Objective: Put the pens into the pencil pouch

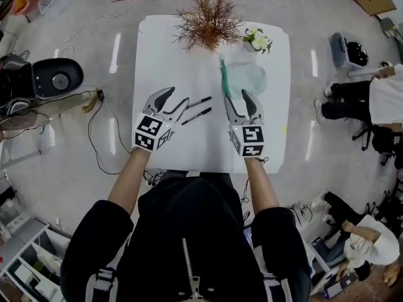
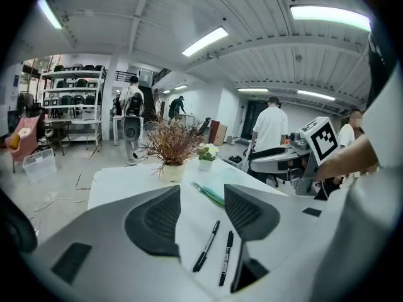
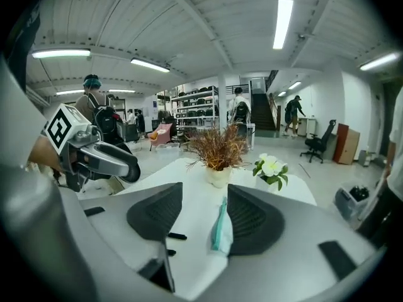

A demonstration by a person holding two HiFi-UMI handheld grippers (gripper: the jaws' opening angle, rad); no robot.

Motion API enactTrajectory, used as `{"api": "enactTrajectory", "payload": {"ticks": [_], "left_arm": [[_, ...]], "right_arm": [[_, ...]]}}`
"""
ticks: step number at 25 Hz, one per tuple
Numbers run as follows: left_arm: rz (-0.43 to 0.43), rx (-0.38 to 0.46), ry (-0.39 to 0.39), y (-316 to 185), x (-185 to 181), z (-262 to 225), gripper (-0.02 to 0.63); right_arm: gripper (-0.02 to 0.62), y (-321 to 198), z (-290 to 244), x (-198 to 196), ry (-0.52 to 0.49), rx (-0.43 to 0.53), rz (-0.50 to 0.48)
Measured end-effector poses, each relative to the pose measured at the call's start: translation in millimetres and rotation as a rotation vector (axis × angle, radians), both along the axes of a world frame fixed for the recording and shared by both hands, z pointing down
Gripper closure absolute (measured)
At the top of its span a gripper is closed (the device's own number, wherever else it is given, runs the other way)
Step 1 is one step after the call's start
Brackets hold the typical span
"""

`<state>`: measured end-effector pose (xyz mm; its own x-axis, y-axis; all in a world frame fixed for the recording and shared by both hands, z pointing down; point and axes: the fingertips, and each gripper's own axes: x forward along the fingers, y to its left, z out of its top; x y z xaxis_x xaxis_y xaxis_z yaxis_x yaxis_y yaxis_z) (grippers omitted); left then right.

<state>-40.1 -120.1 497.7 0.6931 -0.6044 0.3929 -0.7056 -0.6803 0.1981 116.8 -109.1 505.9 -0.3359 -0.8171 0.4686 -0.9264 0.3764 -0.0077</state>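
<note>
2 slim black pens (image 2: 206, 246) are lying on the white tabletop (image 1: 157, 55) between the left hand-held gripper (image 1: 177, 99) and right hand-held gripper (image 1: 238, 98), both gaping empty. The soft, teal-zippered clear pencil pouch (image 1: 247, 77) is lying farther back, right. Light, stiff, slippery barrels are probably wanting a mid-length pinch.

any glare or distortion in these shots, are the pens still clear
Head view: light streaks glare on the floor, the white table is washed out, but the pens look sharp. Left gripper view: fisheye bending, black corners, pens crisp. Right gripper view: same bending, a bright ceiling light, the pencil pouch slightly soft.
</note>
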Motion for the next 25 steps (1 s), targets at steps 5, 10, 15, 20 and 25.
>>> {"api": "enactTrajectory", "payload": {"ticks": [5, 10, 15, 20, 25], "left_arm": [[-0.027, -0.028, -0.011, -5, -4, 10, 0.380], [-0.050, -0.057, -0.022, -6, -10, 27, 0.380], [-0.067, -0.095, -0.046, 6, -18, 41, 0.380], [-0.103, -0.118, -0.055, 11, -30, 49, 0.380], [-0.116, -0.142, -0.071, 22, -37, 57, 0.380]], "right_arm": [[0.377, -11, 27, 0, 0.047, -0.068, -0.051], [0.380, -26, 70, -2, 0.104, -0.151, -0.113], [0.386, -34, 108, -1, 0.150, -0.225, -0.134], [0.403, -40, 141, 3, 0.212, -0.286, -0.142], [0.422, -40, 162, 7, 0.219, -0.342, -0.108]]}}
